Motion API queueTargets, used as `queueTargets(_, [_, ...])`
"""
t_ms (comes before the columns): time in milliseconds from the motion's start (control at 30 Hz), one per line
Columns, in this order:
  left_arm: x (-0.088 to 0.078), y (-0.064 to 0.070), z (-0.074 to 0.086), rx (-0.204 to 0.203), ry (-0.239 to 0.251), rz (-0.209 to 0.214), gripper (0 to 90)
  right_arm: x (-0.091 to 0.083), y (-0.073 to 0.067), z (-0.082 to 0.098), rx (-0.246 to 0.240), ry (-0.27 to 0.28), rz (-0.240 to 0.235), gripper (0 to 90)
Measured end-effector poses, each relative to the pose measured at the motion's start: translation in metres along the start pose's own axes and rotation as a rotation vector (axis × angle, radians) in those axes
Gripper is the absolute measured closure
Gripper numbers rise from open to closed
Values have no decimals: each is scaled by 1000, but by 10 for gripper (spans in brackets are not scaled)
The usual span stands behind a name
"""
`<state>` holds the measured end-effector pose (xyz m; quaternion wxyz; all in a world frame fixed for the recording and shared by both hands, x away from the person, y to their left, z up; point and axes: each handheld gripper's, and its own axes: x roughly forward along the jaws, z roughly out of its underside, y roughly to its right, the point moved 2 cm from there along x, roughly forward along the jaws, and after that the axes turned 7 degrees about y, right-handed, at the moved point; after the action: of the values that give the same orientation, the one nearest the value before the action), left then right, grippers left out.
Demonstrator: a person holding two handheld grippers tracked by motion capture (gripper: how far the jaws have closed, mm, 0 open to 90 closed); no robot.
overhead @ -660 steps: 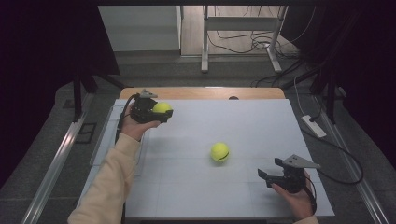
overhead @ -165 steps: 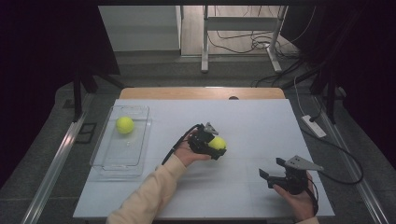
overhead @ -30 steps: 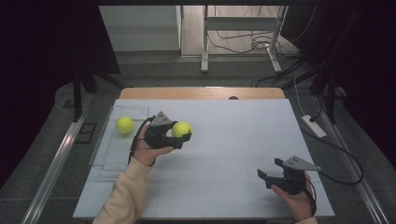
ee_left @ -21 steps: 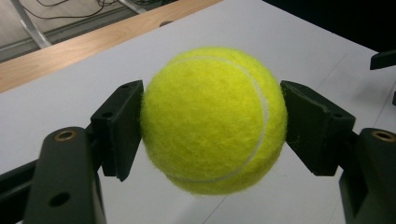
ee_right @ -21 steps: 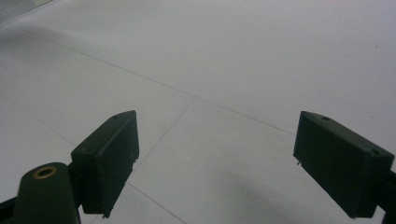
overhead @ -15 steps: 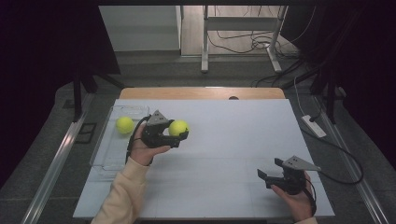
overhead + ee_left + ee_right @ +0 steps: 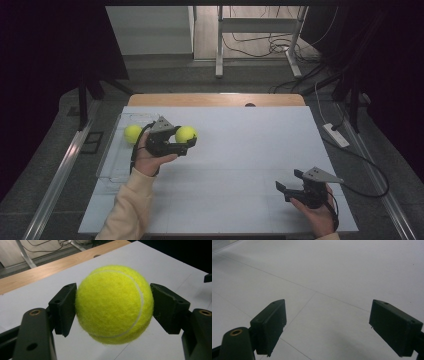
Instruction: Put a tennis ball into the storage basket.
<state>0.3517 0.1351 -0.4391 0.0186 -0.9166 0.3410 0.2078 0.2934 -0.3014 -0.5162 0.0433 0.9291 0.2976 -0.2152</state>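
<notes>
A fuzzy yellow tennis ball (image 7: 114, 303) is clamped between the pads of the left gripper (image 7: 186, 142) and held above the white table (image 7: 240, 150), just beside the clear plastic tray (image 7: 114, 160). A second yellow tennis ball (image 7: 132, 133) is seen in that tray. The right gripper (image 7: 281, 189) is held with jaws apart, nothing between them, near the table's front right corner.
</notes>
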Motion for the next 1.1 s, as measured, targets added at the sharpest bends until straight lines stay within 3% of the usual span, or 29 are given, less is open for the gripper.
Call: queueTargets(1100, [-25,-23,-3,-40,50,-83,270,0,-1,0,-1,0,0,141])
